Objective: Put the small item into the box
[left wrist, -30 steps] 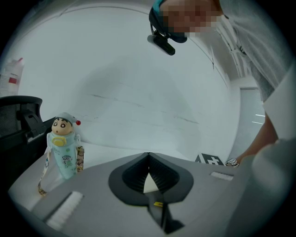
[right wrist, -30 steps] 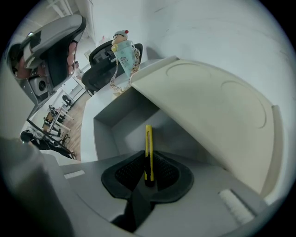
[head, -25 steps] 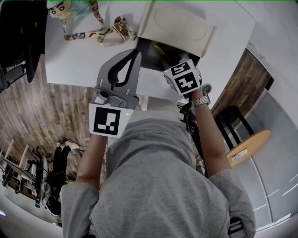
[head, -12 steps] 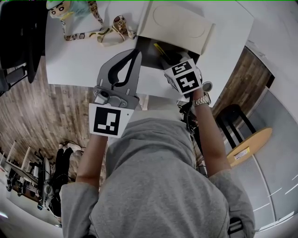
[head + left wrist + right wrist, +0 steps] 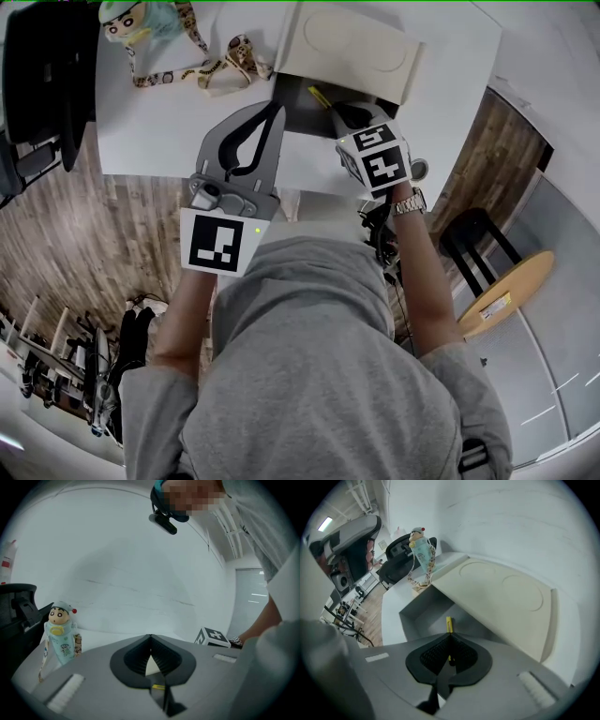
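Lid (image 5: pixel 501 592) over box (image 5: pixel 417 613); perhaps bottle (image 5: pixel 421 548) beside.

Bright, even indoor light; ceiling strips (image 5: pixel 326 524) glow at 10 o'clock in the right gripper view. The white worktop (image 5: pixel 159 122) is nearly washed out, and the box (image 5: pixel 298 108) interior lies in shade. Both gripper views bend strongly and have black corners. The left tool (image 5: pixel 150 637) and right tool (image 5: pixel 450 635) blur up close. The yellow item (image 5: pixel 449 623) pinched in the right tool is sharper.
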The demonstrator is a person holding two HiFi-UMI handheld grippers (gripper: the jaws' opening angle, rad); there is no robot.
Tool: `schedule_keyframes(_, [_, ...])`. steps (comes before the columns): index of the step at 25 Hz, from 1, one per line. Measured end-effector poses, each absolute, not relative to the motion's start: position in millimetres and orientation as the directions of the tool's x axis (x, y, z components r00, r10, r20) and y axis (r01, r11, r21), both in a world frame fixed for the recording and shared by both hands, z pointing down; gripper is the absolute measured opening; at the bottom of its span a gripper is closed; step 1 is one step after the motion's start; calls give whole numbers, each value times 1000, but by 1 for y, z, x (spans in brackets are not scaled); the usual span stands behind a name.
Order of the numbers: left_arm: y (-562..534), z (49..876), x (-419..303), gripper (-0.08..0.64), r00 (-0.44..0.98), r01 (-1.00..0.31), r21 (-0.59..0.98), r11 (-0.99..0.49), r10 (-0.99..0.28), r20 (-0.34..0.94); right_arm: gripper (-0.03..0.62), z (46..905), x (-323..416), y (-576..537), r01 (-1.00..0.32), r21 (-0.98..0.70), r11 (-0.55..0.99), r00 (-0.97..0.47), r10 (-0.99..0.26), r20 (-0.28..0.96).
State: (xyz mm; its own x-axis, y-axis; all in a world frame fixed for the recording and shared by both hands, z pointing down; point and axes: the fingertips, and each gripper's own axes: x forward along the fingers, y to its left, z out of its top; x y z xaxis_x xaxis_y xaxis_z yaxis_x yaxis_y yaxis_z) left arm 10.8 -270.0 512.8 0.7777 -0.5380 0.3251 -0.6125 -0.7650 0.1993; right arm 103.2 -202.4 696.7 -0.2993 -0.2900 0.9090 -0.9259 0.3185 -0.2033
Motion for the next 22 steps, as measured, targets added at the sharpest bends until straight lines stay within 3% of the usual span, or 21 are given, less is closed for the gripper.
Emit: schedule_keyframes(22, [-236, 478, 18, 3, 869, -460, 158, -874, -407, 281, 15, 619, 119, -175, -981, -189, 45, -183, -531, 828])
